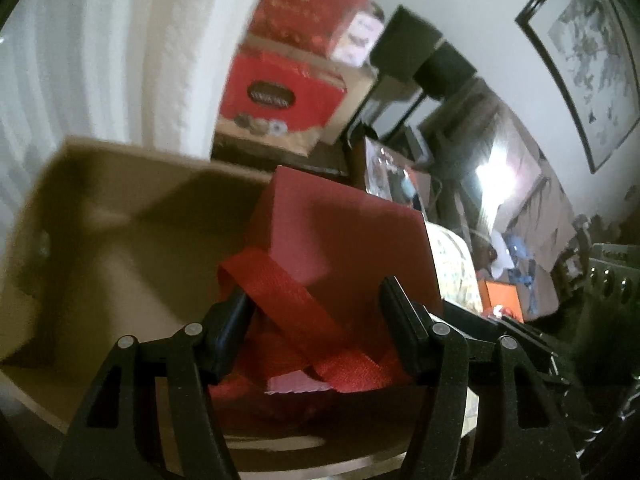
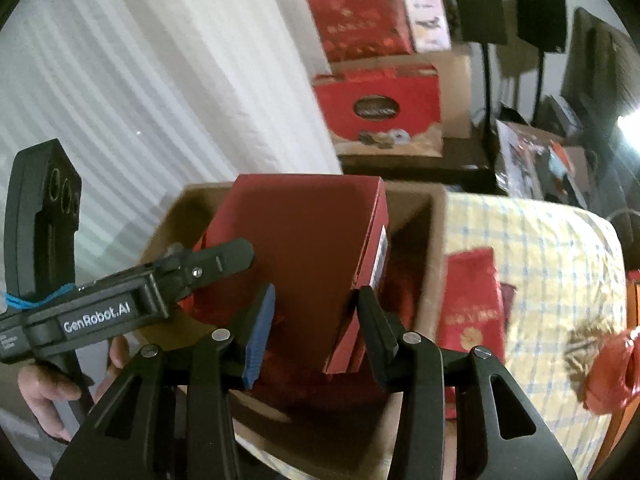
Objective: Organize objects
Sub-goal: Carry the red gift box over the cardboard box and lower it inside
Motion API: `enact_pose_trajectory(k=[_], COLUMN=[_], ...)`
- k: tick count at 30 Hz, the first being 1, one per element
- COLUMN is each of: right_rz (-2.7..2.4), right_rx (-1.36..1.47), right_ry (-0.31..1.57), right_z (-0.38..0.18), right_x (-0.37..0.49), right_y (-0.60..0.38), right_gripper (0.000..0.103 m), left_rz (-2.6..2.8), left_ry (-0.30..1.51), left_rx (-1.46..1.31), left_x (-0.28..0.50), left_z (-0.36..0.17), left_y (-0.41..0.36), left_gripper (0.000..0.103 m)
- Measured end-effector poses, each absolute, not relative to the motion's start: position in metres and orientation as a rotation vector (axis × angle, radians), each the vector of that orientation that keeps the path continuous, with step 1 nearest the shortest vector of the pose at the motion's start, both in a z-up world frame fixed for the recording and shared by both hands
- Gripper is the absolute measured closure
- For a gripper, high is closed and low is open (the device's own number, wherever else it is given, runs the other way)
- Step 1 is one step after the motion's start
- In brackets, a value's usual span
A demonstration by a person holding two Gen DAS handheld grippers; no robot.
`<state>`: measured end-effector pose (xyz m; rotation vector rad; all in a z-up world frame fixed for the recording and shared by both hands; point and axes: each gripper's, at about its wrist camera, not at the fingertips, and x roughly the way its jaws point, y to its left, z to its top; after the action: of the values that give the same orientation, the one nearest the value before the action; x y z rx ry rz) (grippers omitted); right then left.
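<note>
A dark red box (image 2: pixel 304 248) stands tilted inside an open cardboard box (image 2: pixel 436 216); both show in the left wrist view too, the red box (image 1: pixel 352 232) and the cardboard box (image 1: pixel 120 208). My right gripper (image 2: pixel 316 320) has its jaws on both sides of the red box's lower end. My left gripper (image 1: pixel 316 320) reaches in from the left, also seen in the right wrist view (image 2: pixel 224 260), with its jaws around a red woven strap (image 1: pixel 296 300) and the box's near side. Whether either gripper presses on the box is unclear.
A red packet (image 2: pixel 472 300) lies on a yellow checked cloth (image 2: pixel 560 248) right of the cardboard box. A red bag (image 2: pixel 616 368) sits at the far right. Stacked red gift boxes (image 2: pixel 372 72) stand behind, white curtain (image 2: pixel 140 80) to the left.
</note>
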<state>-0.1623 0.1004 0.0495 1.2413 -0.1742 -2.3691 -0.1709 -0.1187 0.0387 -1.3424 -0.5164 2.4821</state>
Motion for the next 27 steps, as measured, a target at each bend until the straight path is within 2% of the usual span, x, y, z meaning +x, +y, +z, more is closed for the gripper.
enact_pose_trajectory(k=[6, 14, 27], right_rz=[-2.303, -2.209, -2.125], right_rx=[1.197, 1.215, 1.347], right_ry=[-0.139, -0.159, -0.134], right_z=[0.053, 0.037, -0.012], right_x=[-0.167, -0.181, -0.189], right_y=[0.053, 0.002, -0.015], right_gripper=[0.059, 0.059, 0.059], left_rz=[2.574, 2.621, 2.57], left_ry=[-0.557, -0.647, -0.686], left_rx=[-1.328, -1.419, -1.572], left_x=[-0.174, -0.176, -0.179], left_z=[0.048, 0.018, -0.037], left_y=[-0.164, -0.219, -0.231], left_gripper=[0.044, 0.044, 0.044])
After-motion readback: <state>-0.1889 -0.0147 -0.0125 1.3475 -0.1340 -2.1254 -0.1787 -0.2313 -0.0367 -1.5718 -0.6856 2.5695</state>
